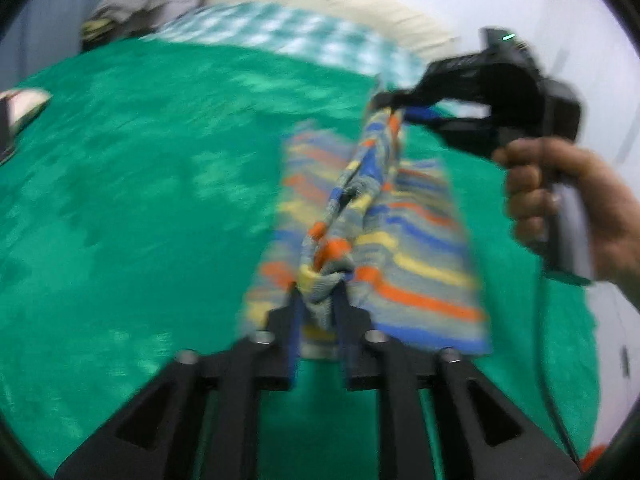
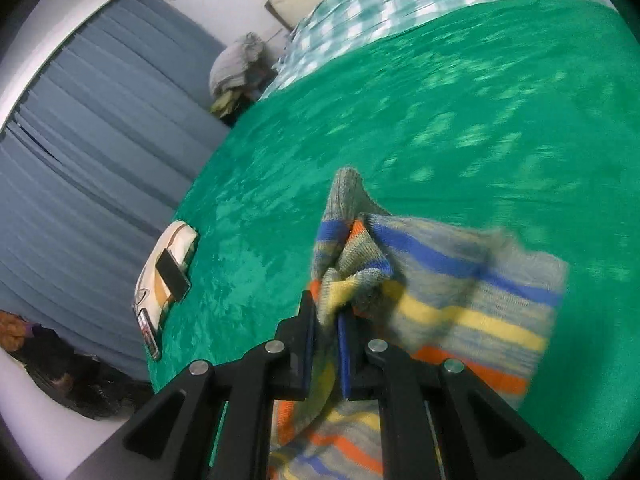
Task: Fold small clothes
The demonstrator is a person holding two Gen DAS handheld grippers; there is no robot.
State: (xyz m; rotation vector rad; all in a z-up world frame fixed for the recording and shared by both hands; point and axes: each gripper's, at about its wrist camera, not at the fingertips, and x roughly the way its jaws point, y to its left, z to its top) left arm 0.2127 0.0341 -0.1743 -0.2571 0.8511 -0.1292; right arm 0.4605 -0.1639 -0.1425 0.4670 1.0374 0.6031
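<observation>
The left gripper (image 1: 318,292) is seen clamped on a bunched fold of a striped knit garment (image 1: 404,248), grey with orange, yellow and blue bands; the cloth is pinched between the two dark fingers (image 1: 291,316), whose jaws stand narrowly apart around the wad. From that pinch a raised ridge of the garment runs away to the right gripper (image 1: 394,106), which is carried in a hand (image 1: 568,208) at the right of the left wrist view and is closed on the far end of the same ridge. In the right wrist view the right gripper (image 2: 328,316) is shown gripping a gathered corner of the garment (image 2: 460,292) between its blue-lined fingers (image 2: 343,344), with a grey tip of cloth standing up above the pinch. The rest of the garment is draped below and to both sides of the ridge, resting on a green blanket (image 1: 140,200) that covers the bed; much of it is blurred.

To the left of the garment a broad stretch of the green blanket is uncovered. At the blanket's left edge a pale flat object with a dark rectangular thing (image 2: 172,276) on it is seen, well apart from the garment. Beyond the blanket's far edge a teal-and-white checked cloth (image 1: 288,36) is spread, with a cream pillow (image 1: 340,0) behind it and a grey heap of clothes (image 2: 240,68) at the corner. Blue-grey curtains (image 2: 92,152) hang beside the bed's left edge.
</observation>
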